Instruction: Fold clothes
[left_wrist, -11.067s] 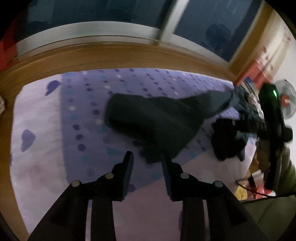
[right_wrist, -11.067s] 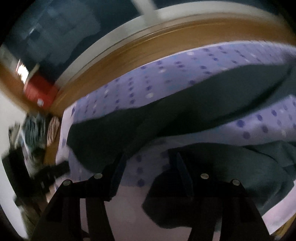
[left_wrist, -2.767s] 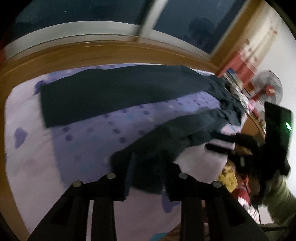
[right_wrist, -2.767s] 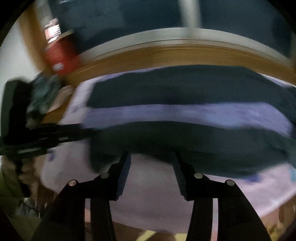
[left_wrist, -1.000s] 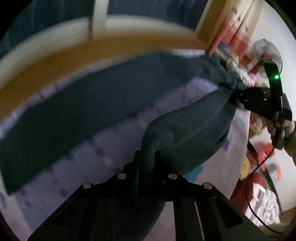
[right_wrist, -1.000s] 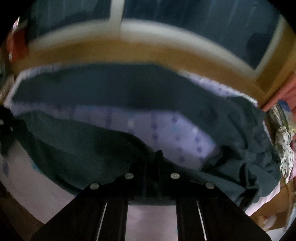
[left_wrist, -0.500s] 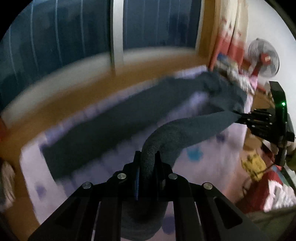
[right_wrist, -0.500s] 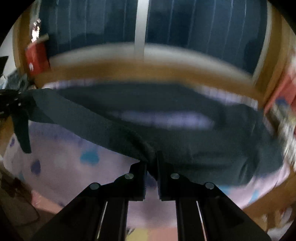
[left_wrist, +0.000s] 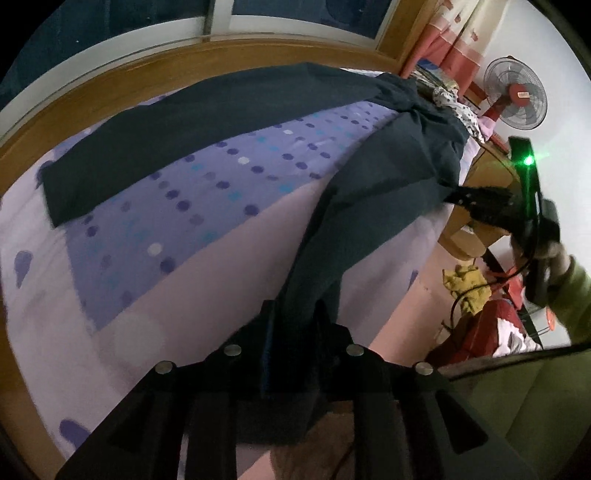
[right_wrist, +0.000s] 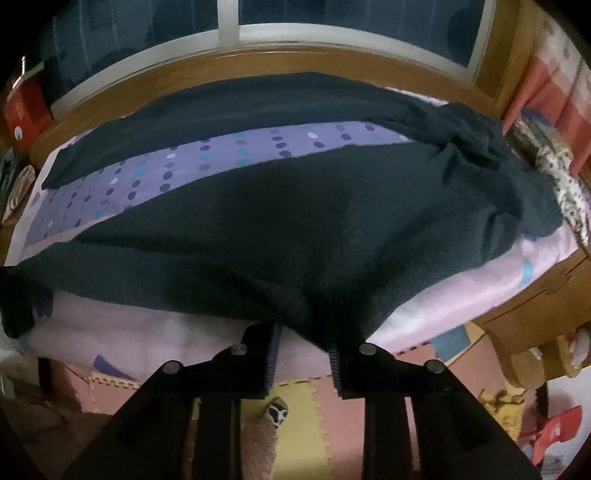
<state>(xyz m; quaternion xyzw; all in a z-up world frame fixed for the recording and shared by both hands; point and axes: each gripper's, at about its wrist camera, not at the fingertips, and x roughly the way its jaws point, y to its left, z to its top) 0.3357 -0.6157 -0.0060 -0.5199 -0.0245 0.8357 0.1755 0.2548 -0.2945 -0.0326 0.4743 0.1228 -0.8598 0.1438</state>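
Dark navy trousers (left_wrist: 369, 206) lie spread on a bed (left_wrist: 110, 332) with a lilac sheet. One leg lies along the far side. The near leg (right_wrist: 295, 221) lies along the bed's front edge. My left gripper (left_wrist: 295, 332) has that leg's end filling the gap between its fingers, and its jaws are opening. My right gripper (right_wrist: 303, 354) is at the mattress edge, also opening. The cloth's lower edge rests at its fingertips, and floor shows through the gap below. In the left wrist view the right gripper (left_wrist: 454, 197) touches the trousers near the waist.
A wooden frame (left_wrist: 110, 85) and a window run behind the bed. A heap of other clothes (left_wrist: 454, 107) lies at the bed's right end, near a fan (left_wrist: 515, 98). Foam floor mats (right_wrist: 306, 417) and wooden furniture (right_wrist: 535, 306) are below. A green sleeve (left_wrist: 576, 295) shows at right.
Both grippers have come down to the bed's near edge. The trouser leg that hung stretched between them now lies on the sheet. Both pairs of jaws have widened, the right one more.
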